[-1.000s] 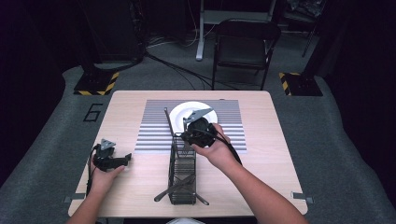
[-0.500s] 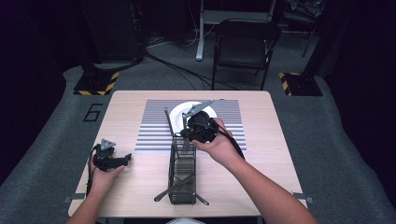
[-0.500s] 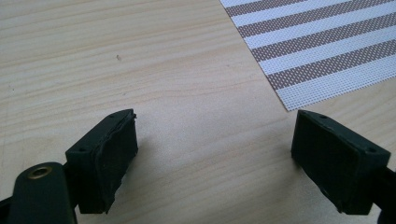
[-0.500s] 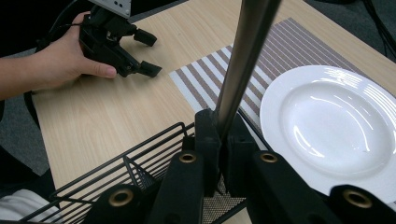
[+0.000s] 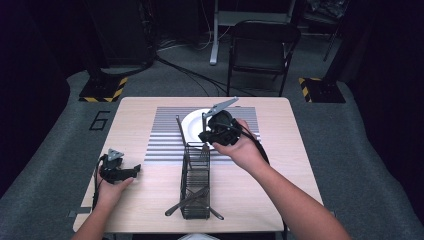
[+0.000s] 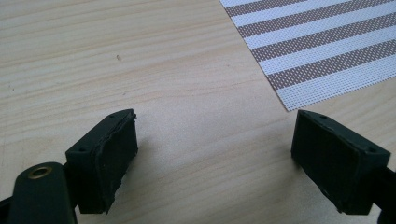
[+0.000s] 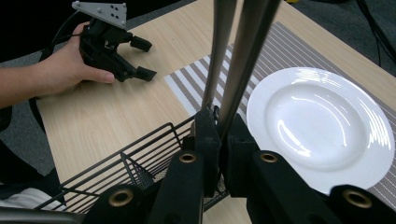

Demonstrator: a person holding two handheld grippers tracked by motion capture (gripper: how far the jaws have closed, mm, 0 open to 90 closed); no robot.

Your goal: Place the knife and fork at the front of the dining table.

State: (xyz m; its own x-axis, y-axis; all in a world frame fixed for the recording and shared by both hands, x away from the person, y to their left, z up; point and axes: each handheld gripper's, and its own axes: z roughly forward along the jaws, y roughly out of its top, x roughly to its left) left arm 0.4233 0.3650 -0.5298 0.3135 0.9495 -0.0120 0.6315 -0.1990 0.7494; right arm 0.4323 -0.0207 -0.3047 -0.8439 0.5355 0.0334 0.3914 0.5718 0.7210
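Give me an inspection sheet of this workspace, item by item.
Surface: wooden table with a striped placemat.
Job's things: white plate on the placemat; black wire basket; two metal utensil handles.
Clutter: nothing seen.
Grippers: right gripper shut on the utensil handles above the basket; left gripper open, low over bare wood.
Cables: floor cables behind the table.
Surroundings: folding chair, grey carpet.
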